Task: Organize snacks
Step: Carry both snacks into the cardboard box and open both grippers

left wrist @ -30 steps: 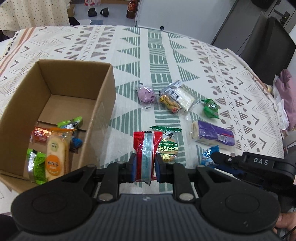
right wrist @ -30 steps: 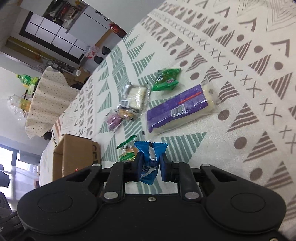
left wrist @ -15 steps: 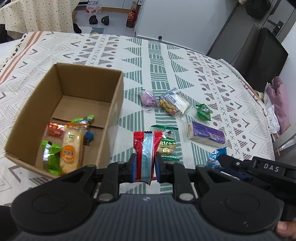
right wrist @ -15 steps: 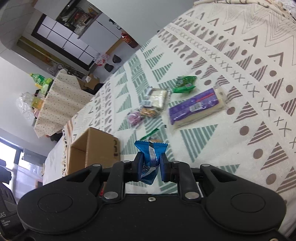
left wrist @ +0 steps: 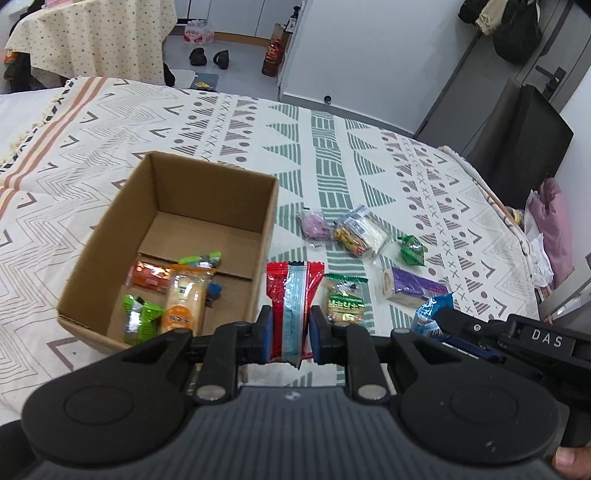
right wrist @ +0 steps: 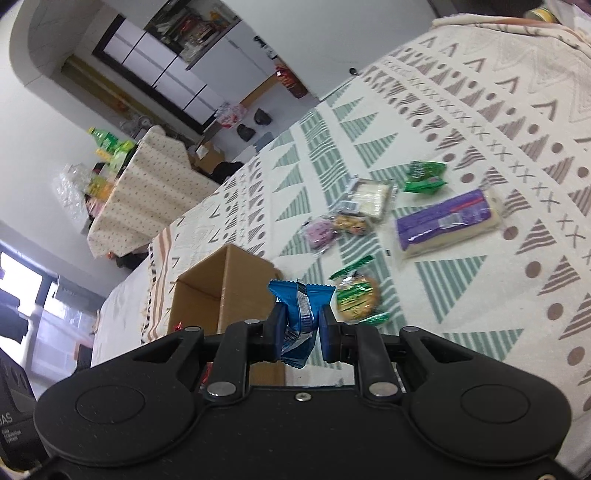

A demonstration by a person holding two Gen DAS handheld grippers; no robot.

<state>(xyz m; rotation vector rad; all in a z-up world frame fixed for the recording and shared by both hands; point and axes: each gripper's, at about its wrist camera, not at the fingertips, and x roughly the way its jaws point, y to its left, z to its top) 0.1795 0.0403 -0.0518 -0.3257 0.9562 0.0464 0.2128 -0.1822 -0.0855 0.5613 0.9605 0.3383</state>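
This is a lived-in home, a room used for eating and storage. A woven patterned cloth (left wrist: 332,147) with green triangles and a fringed edge covers the counter. Nearby stands a second table draped in a cream dotted cloth (left wrist: 96,40), with green drink bottles (right wrist: 110,144) on it. A pair of dark shoes (left wrist: 208,57) lies on the grey floor beside a pack of bottled water (left wrist: 199,35). Tall white cupboards (right wrist: 177,70) with dark frames line the far wall, clothes hang near a grey door (left wrist: 517,62), and daylight enters through a window (right wrist: 22,284).
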